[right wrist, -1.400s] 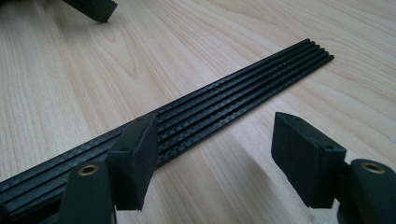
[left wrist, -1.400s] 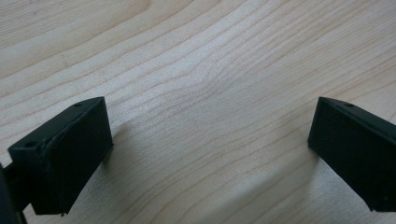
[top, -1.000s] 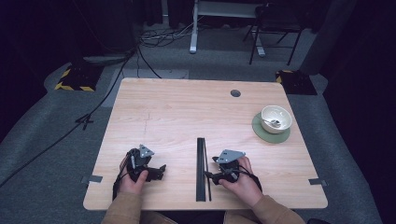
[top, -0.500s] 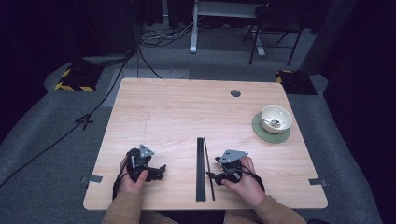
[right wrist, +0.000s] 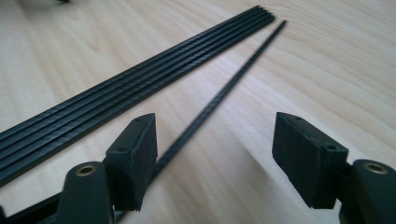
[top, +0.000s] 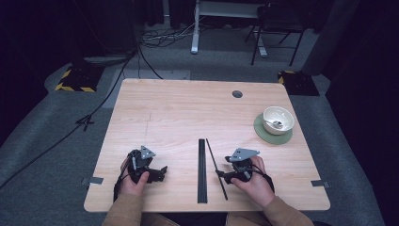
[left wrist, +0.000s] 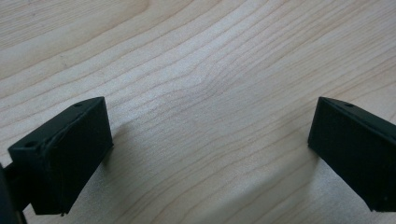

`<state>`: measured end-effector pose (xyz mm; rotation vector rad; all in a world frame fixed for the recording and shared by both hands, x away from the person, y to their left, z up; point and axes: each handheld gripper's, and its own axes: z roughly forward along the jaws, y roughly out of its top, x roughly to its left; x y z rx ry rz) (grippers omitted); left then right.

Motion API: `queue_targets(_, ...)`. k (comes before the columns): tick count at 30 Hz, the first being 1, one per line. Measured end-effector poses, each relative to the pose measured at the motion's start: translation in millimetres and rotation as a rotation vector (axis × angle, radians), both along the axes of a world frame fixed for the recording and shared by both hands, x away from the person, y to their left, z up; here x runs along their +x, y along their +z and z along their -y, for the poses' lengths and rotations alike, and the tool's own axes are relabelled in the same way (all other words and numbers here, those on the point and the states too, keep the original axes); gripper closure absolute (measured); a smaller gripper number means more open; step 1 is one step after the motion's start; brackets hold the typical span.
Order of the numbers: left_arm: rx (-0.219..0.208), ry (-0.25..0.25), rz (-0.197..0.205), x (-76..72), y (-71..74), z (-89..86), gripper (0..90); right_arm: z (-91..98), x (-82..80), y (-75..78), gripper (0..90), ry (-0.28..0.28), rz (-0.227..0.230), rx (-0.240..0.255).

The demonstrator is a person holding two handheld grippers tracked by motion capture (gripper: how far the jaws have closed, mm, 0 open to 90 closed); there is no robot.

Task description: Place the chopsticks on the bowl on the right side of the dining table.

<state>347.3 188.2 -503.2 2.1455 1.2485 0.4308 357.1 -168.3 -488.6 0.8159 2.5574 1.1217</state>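
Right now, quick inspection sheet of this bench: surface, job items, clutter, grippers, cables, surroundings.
Surface: light wooden table, bare across the middle.
Job's things: single thin black rod lying slightly askew beside a flat bundle of black rods near the front edge.
Clutter: white bowl holding a spoon, on a green coaster at the right; round grommet at the back.
Grippers: right gripper open, jaws either side of the single rod, low over the table; left gripper open over bare wood.
Cables: black cable across the floor at left.
Surroundings: grey carpet, chair, hazard-striped block.
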Motion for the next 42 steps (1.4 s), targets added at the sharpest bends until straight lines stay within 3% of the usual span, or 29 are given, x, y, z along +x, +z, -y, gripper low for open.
queue_targets(3, 0.000, 0.000, 0.001, 0.1, 0.0, 0.0, 0.0, -4.1, -4.4, -1.9, 35.4, 0.034, -0.014, -0.020)
queue_targets(5, 0.000, 0.000, 0.001, 0.1, 0.0, 0.0, 0.0, -4.5, -4.4, -3.4, 41.7, 0.054, -0.012, -0.060)
queue_targets(6, 0.000, 0.000, 0.001, 0.1, 0.0, 0.0, 0.0, -2.2, -3.3, -3.5, 42.7, 0.048, -0.029, -0.068)
queue_targets(12, -0.001, 0.001, 0.000, 0.0, 0.0, 0.0, 0.0, 15.2, 7.3, -3.2, 43.8, -0.001, -0.029, -0.068)
queue_targets(13, 0.000, 0.000, 0.001, 0.0, -0.1, 0.0, 0.0, 23.7, 12.4, -3.2, 43.8, -0.035, -0.041, -0.061)
queue_targets(23, -0.002, 0.010, 0.007, -1.4, -0.5, 0.2, 0.2, 60.0, 34.3, -1.3, 44.0, -0.109, -0.056, -0.070)
queue_targets(25, -0.001, 0.011, 0.009, -1.3, -0.4, 0.1, 0.2, 70.2, 39.0, 1.4, 47.9, -0.142, -0.056, -0.058)
queue_targets(28, 0.000, 0.011, 0.009, -1.3, -0.4, 0.1, 0.2, 74.1, 40.4, 4.9, 53.8, -0.137, -0.048, -0.050)
queue_targets(29, 0.000, 0.010, 0.010, -1.1, -0.4, 0.0, 0.2, 74.9, 40.2, 8.9, 64.9, -0.119, -0.061, -0.036)
queue_targets(30, 0.000, 0.010, 0.010, -1.1, -0.4, 0.0, 0.2, 74.9, 40.2, 8.9, 64.9, -0.119, -0.061, -0.036)
queue_targets(31, 0.003, 0.007, 0.009, -1.1, -0.3, -0.1, 0.1, 73.3, 39.8, 11.7, 74.6, -0.102, -0.086, -0.027)
queue_targets(34, 0.002, 0.008, 0.009, -1.1, -0.3, 0.0, 0.1, 70.1, 40.3, 14.4, 79.3, -0.081, -0.104, -0.034)
queue_targets(38, 0.002, 0.008, 0.009, -1.1, -0.3, 0.0, 0.1, 60.1, 44.7, 17.5, 82.8, -0.040, -0.117, -0.086)
queue_targets(41, 0.002, 0.008, 0.009, -1.1, -0.3, 0.0, 0.1, 50.1, 53.1, 17.1, 81.9, -0.017, -0.136, -0.172)
queue_targets(42, 0.002, 0.008, 0.009, -1.1, -0.3, 0.0, 0.1, 50.1, 53.1, 17.1, 81.9, -0.017, -0.136, -0.172)
